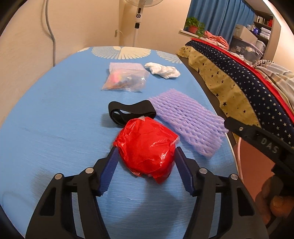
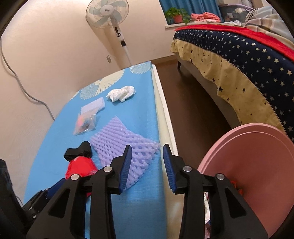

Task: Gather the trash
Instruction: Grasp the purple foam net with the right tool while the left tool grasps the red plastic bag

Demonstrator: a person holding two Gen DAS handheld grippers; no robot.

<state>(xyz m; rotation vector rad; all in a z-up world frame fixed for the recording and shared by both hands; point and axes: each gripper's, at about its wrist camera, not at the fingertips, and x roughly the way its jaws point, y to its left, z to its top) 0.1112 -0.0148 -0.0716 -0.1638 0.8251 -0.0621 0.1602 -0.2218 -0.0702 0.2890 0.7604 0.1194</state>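
A crumpled red plastic bag (image 1: 147,147) lies on the blue table (image 1: 55,110). My left gripper (image 1: 146,154) is open with its blue pads on either side of the bag; I cannot tell if they touch it. Behind the bag lie a black band (image 1: 128,109), a purple foam net (image 1: 189,125), a clear bag of scraps (image 1: 126,79) and a white crumpled tissue (image 1: 162,69). My right gripper (image 2: 147,152) is open and empty, above the table's right edge near the foam net (image 2: 121,143). The red bag (image 2: 80,166) also shows in the right wrist view.
A pink bin (image 2: 253,174) stands on the floor right of the table, with its rim beside my right gripper. A bed with a starred cover (image 2: 238,60) lies further right. A standing fan (image 2: 108,16) is behind the table.
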